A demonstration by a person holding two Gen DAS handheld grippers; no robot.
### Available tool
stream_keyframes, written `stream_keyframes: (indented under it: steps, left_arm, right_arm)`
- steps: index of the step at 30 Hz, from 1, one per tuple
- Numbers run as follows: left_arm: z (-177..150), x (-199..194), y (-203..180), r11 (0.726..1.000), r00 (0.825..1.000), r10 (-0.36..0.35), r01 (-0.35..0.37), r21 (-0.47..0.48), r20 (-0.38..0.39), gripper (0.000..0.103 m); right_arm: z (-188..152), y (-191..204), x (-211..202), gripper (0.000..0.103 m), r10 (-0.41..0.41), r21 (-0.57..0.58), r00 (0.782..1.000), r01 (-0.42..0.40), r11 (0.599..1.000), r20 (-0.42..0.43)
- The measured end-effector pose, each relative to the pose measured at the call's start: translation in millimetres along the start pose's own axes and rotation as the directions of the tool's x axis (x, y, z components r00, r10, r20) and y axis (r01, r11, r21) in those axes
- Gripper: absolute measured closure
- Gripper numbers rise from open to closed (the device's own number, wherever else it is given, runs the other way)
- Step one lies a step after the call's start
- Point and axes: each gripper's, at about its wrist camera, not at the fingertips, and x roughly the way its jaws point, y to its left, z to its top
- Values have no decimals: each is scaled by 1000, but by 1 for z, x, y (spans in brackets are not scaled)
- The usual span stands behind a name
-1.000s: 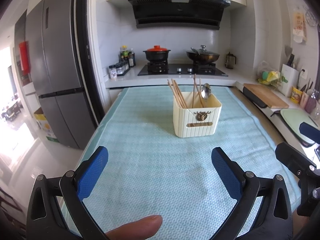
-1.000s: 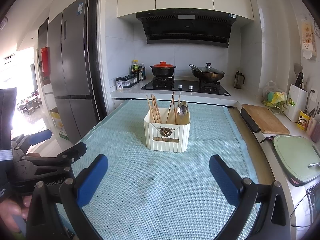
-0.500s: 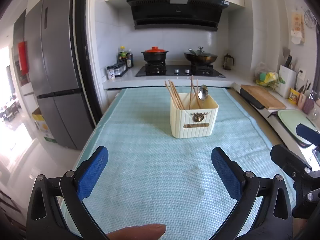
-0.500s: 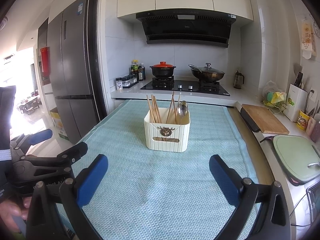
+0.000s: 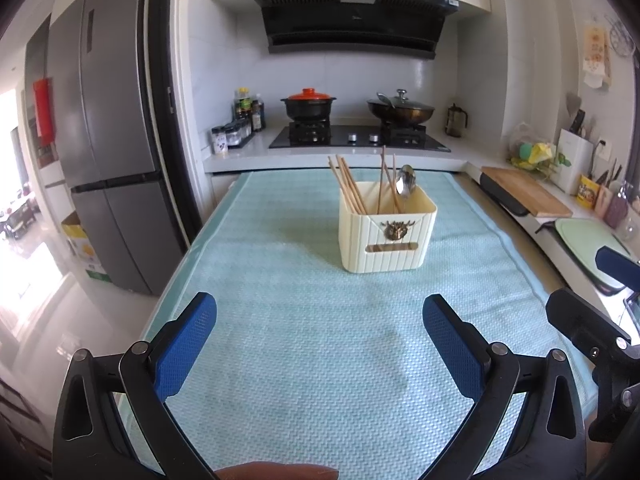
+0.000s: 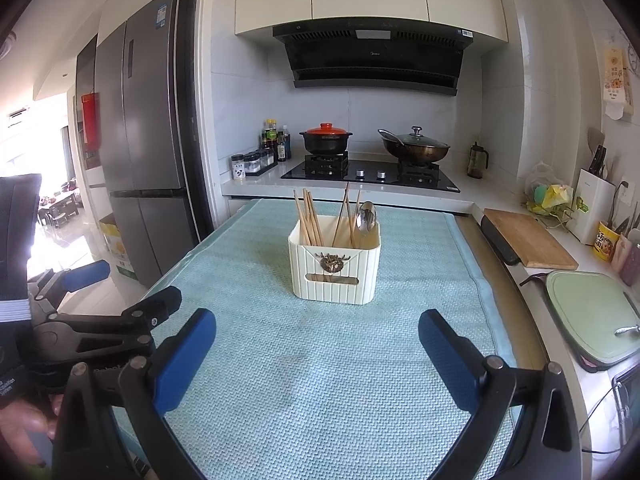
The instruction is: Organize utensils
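Observation:
A cream ribbed utensil holder stands upright on the light blue mat, mid-table. Several wooden chopsticks and a metal spoon stand in it. My left gripper is open near the mat's front edge, nothing between its blue pads. My right gripper is open too, equally far back from the holder and empty. In the right wrist view the left gripper's black frame shows at the left; in the left wrist view the right gripper's black frame shows at the right.
A grey fridge stands left of the table. Behind it is a hob with a red-lidded pot and a wok. On the right counter lie a wooden board, a green board and a knife block.
The left wrist view has shifted slightly, so the holder sits a little further left and lower in it. The right gripper has not moved. Both stay open.

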Motion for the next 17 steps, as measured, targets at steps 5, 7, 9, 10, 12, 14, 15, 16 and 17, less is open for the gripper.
stream_keyframes:
  steps: [5, 7, 9, 10, 12, 14, 15, 16, 17]
  left_arm:
    - [1, 3, 0, 1000, 1000, -2, 2, -2, -5, 0]
    - [1, 3, 1, 1000, 1000, -1, 1, -1, -5, 0]
    - [1, 3, 1, 1000, 1000, -1, 1, -1, -6, 0]
    - [0, 4, 1, 1000, 1000, -2, 2, 0, -7, 0]
    - [0, 4, 1, 1000, 1000, -7, 7, 0, -3, 0]
    - [-1, 4, 1, 1000, 1000, 3, -3, -8, 1, 0]
    - [-1, 4, 2, 1000, 1000, 10, -10, -13, 0, 0]
    - [-1, 5, 2, 1000, 1000, 10, -10, -13, -1, 0]
    - [-2, 5, 1, 1000, 1000, 10, -10, -8, -1, 0]
  right_arm:
    - [-1, 0, 3, 0, 0, 3, 1000, 0, 1000, -7]
    - [-1, 0, 3, 0, 0, 3, 1000, 0, 1000, -7]
    - [-1, 0, 3, 0, 0, 3, 1000, 0, 1000, -8]
    - [-1, 0, 3, 0, 0, 3, 1000, 0, 1000, -8]
    - [-1, 0, 3, 0, -1, 4, 1000, 2, 1000, -8]
    - [-1, 0, 4, 0, -2, 8, 1000, 2, 1000, -12]
    - [-2, -1, 5, 0, -2, 10, 1000, 2, 1000, -14]
    - [-2, -2, 5, 0, -3, 12, 1000, 3, 1000, -16]
    - [-2, -2, 6, 0, -3, 13, 1000, 3, 1000, -18]
